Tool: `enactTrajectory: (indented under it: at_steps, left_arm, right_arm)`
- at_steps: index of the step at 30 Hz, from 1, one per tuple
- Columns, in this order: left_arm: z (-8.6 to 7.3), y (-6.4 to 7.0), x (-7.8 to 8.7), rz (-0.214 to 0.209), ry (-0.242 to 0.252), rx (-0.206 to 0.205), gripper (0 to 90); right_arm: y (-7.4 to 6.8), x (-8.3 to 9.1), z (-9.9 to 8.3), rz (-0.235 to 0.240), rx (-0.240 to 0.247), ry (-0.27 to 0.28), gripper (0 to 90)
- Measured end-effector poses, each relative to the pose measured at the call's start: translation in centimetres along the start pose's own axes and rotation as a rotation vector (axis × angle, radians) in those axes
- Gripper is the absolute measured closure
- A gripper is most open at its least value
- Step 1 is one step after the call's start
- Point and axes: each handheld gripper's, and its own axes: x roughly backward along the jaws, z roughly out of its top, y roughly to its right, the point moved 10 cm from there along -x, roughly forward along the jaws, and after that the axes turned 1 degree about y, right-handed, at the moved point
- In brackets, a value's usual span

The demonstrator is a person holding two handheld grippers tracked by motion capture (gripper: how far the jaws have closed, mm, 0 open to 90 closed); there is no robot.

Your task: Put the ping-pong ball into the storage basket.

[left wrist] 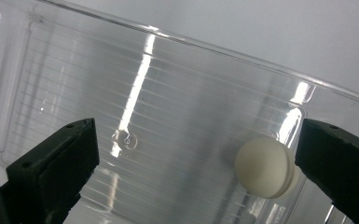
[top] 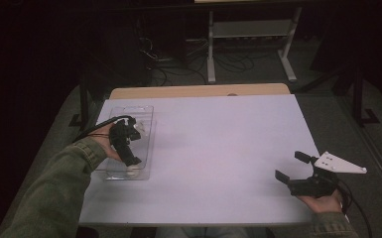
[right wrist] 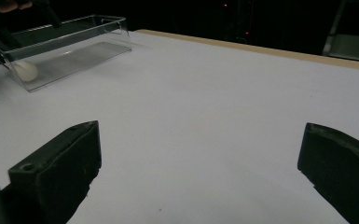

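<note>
Left tongs agape over ball

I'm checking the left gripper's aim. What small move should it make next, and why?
Probably shift the left gripper sideways toward the white ball, then close. Its jaws stand wide open inside the clear bin, and the ball sits off-centre, right beside one jaw, so closing now might only nudge it.
</note>
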Motion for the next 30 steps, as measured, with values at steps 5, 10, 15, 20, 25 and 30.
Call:
enactTrajectory:
  at_steps: [5, 10, 15, 20, 25, 30]
  left_arm:
    - [0.1, 0.0, 0.0, -0.003, 0.013, 0.000, 0.0]
    - [0.4, 0.1, 0.2, -0.014, 0.036, -0.005, 0.0]
    - [0.7, 0.3, 0.6, -0.024, 0.061, -0.005, 0.0]
    - [1.0, 0.5, 1.3, -0.033, 0.096, -0.005, 0.0]
    - [0.9, 0.2, 2.0, -0.028, 0.130, 0.018, 0.0]
    - [0.9, 0.0, 2.8, -0.023, 0.172, 0.034, 0.0]
  right_arm:
    - [0.0, 0.1, -0.1, 0.000, 0.003, -0.003, 0.0]
    - [0.0, 0.2, -0.1, -0.001, 0.004, -0.006, 0.0]
    - [0.0, 0.1, -0.2, 0.002, 0.007, -0.010, 0.0]
    - [0.0, 0.1, -0.2, 0.001, 0.007, -0.011, 0.0]
    - [0.0, 0.1, -0.2, 0.001, 0.008, -0.012, 0.0]
    - [0.0, 0.1, -0.2, 0.001, 0.010, -0.014, 0.0]
